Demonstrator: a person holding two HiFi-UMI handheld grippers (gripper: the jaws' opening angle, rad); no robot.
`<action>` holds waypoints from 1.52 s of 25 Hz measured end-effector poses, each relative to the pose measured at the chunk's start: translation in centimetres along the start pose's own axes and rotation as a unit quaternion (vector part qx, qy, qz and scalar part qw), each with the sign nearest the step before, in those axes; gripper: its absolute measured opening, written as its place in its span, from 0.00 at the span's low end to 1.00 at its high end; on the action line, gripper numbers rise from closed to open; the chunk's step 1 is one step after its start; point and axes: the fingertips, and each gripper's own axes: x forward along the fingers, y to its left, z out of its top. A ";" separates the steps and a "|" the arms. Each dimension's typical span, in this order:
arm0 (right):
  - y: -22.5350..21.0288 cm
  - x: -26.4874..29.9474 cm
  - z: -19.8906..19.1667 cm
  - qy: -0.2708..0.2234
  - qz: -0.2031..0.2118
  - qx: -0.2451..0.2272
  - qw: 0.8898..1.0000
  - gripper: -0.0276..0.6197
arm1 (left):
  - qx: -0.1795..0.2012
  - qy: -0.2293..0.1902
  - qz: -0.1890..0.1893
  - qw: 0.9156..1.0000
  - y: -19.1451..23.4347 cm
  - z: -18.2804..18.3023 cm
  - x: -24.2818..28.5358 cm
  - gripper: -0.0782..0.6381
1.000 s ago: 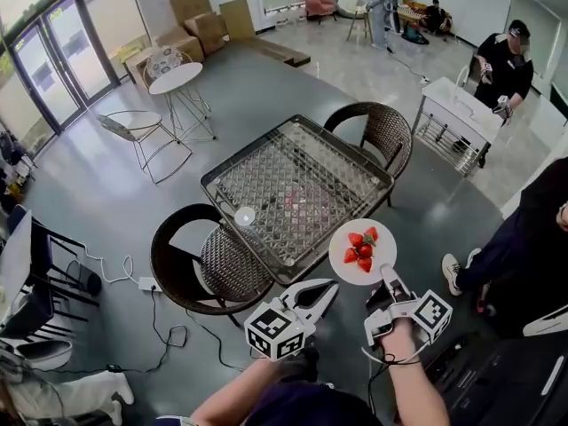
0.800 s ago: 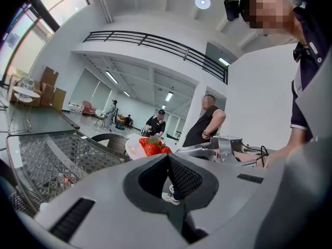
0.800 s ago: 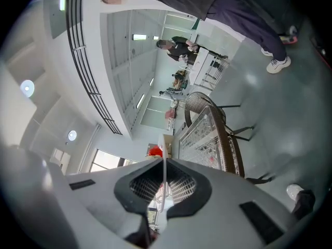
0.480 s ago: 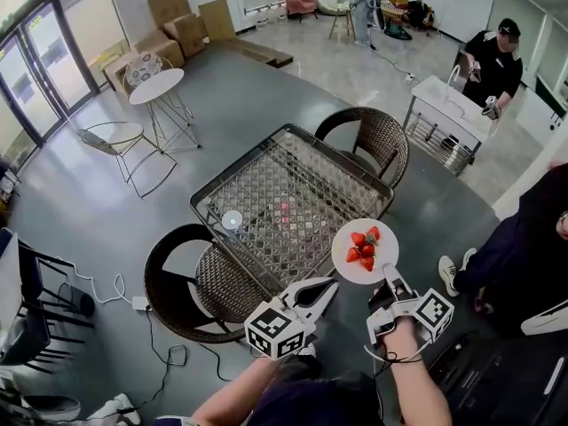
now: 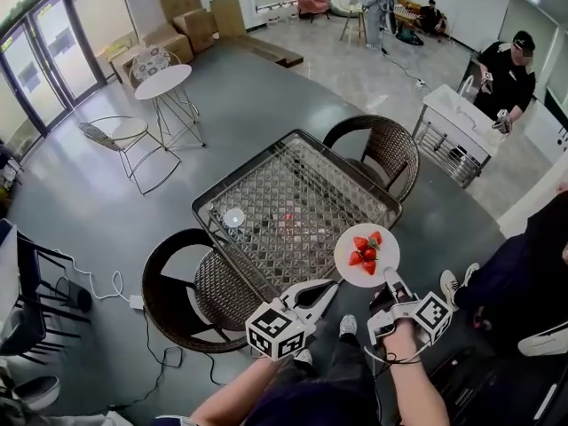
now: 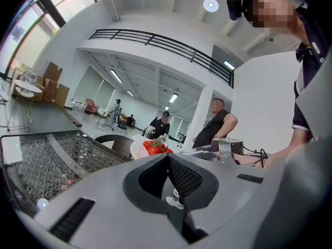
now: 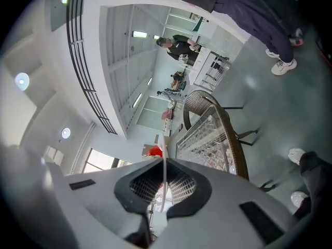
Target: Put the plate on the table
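A white plate (image 5: 366, 254) with several strawberries (image 5: 365, 251) on it hangs over the near right edge of the glass-topped wicker table (image 5: 266, 185). My right gripper (image 5: 388, 278) is shut on the plate's near rim. In the right gripper view the plate (image 7: 165, 176) shows edge-on as a thin white line between the jaws, with the strawberries (image 7: 154, 151) beyond. My left gripper (image 5: 331, 284) is shut with nothing in it, just left of the plate and below the table's near edge. From the left gripper view the plate (image 6: 139, 149) and the table (image 6: 46, 154) lie ahead.
A small white round dish (image 5: 234, 217) sits on the table's left part. One wicker chair (image 5: 191, 282) stands at the near left side and another (image 5: 377, 149) at the far side. A person in dark clothes (image 5: 532, 247) stands close on the right. A white cart (image 5: 461, 118) is farther back.
Both grippers and the plate keep almost the same place in view. The table has drawn slightly closer, so the plate now overlaps its near right edge.
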 end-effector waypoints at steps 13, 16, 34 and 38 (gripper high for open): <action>-2.7 7.8 4.2 0.053 -0.013 0.001 0.998 0.07 | -0.002 0.009 0.052 0.999 3.5 0.1 6.0 0.12; -3.9 10.2 4.5 0.074 -0.021 -0.005 0.997 0.07 | -0.003 0.013 0.073 0.997 4.8 -0.3 7.0 0.12; -11.7 18.0 2.9 0.186 -0.090 -0.037 0.978 0.07 | -0.047 0.034 0.155 0.986 7.1 -2.4 9.5 0.12; -12.8 20.1 1.8 0.212 -0.095 -0.049 0.971 0.07 | -0.053 0.038 0.171 0.983 8.2 -3.0 9.9 0.12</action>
